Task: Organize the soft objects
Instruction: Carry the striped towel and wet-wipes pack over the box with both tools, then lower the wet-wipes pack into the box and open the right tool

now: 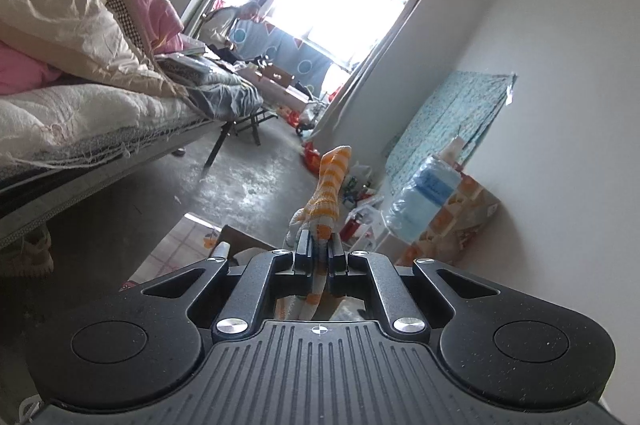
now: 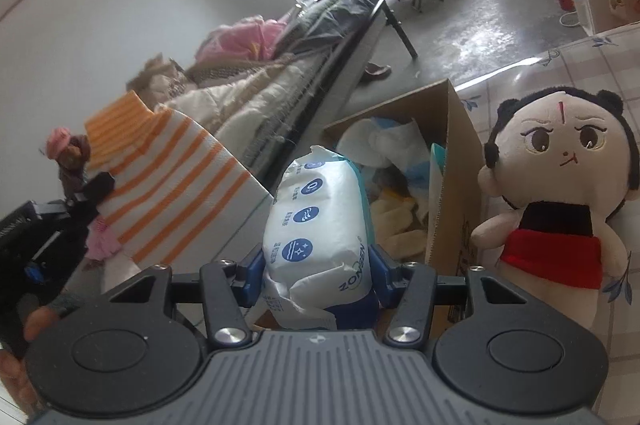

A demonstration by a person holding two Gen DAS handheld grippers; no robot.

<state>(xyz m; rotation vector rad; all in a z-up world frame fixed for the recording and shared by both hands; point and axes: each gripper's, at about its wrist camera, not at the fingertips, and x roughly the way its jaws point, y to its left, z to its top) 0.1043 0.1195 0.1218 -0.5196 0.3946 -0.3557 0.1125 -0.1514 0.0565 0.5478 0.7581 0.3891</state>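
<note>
My left gripper (image 1: pixel 319 245) is shut on an orange-and-white striped sock (image 1: pixel 329 191), which stands up past the fingertips in the left wrist view. The same sock (image 2: pixel 160 185) shows in the right wrist view at the left, with the left gripper (image 2: pixel 86 197) dark beside it. My right gripper (image 2: pixel 320 265) is shut on a white pack of wipes (image 2: pixel 316 221) with blue round marks, held upright above an open cardboard box (image 2: pixel 456 161) that holds several soft items. A plush doll (image 2: pixel 560 185) with black hair and a red top sits right of the box.
A bed (image 1: pixel 100 121) piled with cream and pink bedding runs along the left. Bare concrete floor (image 1: pixel 256 177) lies beyond. Bags and a wrapped bundle (image 1: pixel 424 197) stand by the right wall. A floral tablecloth (image 2: pixel 560 65) lies under the box and doll. A hand (image 2: pixel 24 329) shows at lower left.
</note>
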